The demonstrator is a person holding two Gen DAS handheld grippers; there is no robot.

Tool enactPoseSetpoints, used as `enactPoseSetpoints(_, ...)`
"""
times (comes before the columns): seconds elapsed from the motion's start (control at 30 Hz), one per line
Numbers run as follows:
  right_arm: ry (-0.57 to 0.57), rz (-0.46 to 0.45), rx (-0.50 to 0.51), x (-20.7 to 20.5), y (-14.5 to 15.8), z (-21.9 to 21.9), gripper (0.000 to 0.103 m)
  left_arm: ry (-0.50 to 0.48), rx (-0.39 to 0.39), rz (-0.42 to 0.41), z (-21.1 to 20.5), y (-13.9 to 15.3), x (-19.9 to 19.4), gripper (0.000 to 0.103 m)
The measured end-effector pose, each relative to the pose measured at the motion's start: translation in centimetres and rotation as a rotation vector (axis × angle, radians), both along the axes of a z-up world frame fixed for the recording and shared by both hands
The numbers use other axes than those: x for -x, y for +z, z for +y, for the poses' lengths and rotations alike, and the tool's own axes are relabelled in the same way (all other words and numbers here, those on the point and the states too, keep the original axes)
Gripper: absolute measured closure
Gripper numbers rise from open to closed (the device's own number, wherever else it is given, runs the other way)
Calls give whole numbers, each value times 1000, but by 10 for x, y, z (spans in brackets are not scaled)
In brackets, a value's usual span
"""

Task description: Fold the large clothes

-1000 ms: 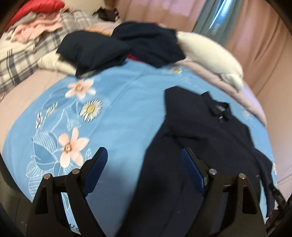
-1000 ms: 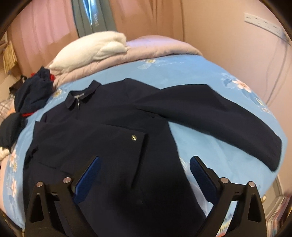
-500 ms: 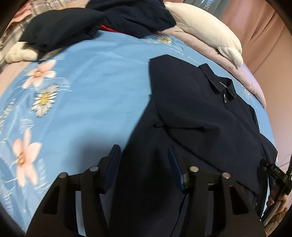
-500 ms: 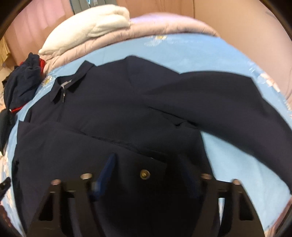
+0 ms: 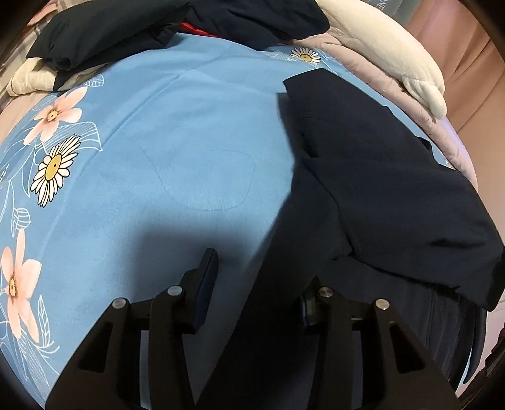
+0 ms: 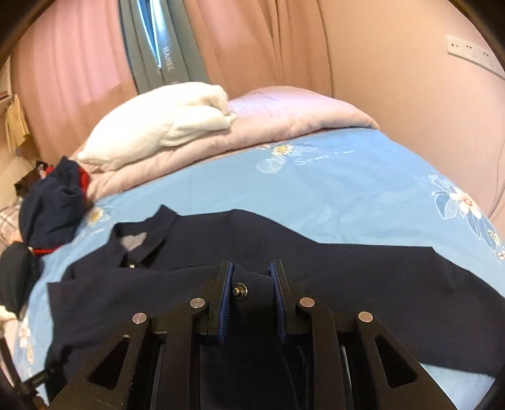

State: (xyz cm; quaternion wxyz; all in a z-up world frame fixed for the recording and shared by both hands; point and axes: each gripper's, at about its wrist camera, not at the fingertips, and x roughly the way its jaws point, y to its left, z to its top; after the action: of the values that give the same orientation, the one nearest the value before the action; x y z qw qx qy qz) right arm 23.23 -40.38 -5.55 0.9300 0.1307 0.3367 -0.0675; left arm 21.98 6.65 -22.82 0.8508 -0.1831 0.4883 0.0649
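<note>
Both tongs have just been closing: right gripper (image 6: 251, 284) pinches the navy jacket (image 6: 347, 277) hem; left gripper (image 5: 255, 284) straddles its edge, grip unclear

A bed with a blue flowered sheet (image 5: 195, 151) carries a dark jacket (image 6: 347, 277) spread flat, a heap of dark clothes (image 5: 110, 28) (red showing between them) and a pink quilt (image 6: 284, 123) topped by a white pillow (image 6: 164, 123).
</note>
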Motion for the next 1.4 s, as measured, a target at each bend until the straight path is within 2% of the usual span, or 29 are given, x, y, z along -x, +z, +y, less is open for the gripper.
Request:
enactPoseSetpoints(0.1,-17,73,-1,-4,-30,-2,79,-10,-27,-3,-3,0,0,58)
enactPoseSetpoints(0.23,-39,156,18,-5,-66,-7,79,-1,-4,0,0,-1,-1,58)
enactPoseSetpoints(0.33,-45,162,0,-6,-68,-10,79,2,5,2,2,-2,-1,58)
enactPoseSetpoints(0.53,-44,175,40,-13,-76,-6,78,3,-14,-3,-3,1,-2,58)
enactPoseSetpoints(0.63,-50,172,30,-8,-69,-7,71,22,9,8,0,3,-1,59)
enactPoseSetpoints(0.77,-42,171,-4,2,-55,-14,69,61,59,15,7,10,10,58)
enactPoseSetpoints(0.83,-55,157,9,12,-45,-15,61,67,64,6,8,17,20,57)
enactPoseSetpoints(0.97,-118,115,90,36,-21,-24,61,72,56,-31,8,38,41,47)
enactPoseSetpoints(1.03,-136,87,85,53,-7,-31,60,80,62,-68,9,54,56,41)
enactPoseSetpoints(1.1,-149,58,72,67,2,-38,54,83,71,-97,10,68,70,25)
enactPoseSetpoints(1.13,-168,45,64,83,9,-44,44,85,73,-108,11,73,75,20)
enactPoseSetpoints(1.17,-180,39,62,91,12,-46,40,87,76,-123,11,79,81,15)
enactPoseSetpoints(1.3,-223,13,62,135,23,-60,39,104,78,-186,14,102,112,11)
enactPoseSetpoints(1.4,-256,-3,52,158,26,-69,28,103,79,-221,15,115,129,8)
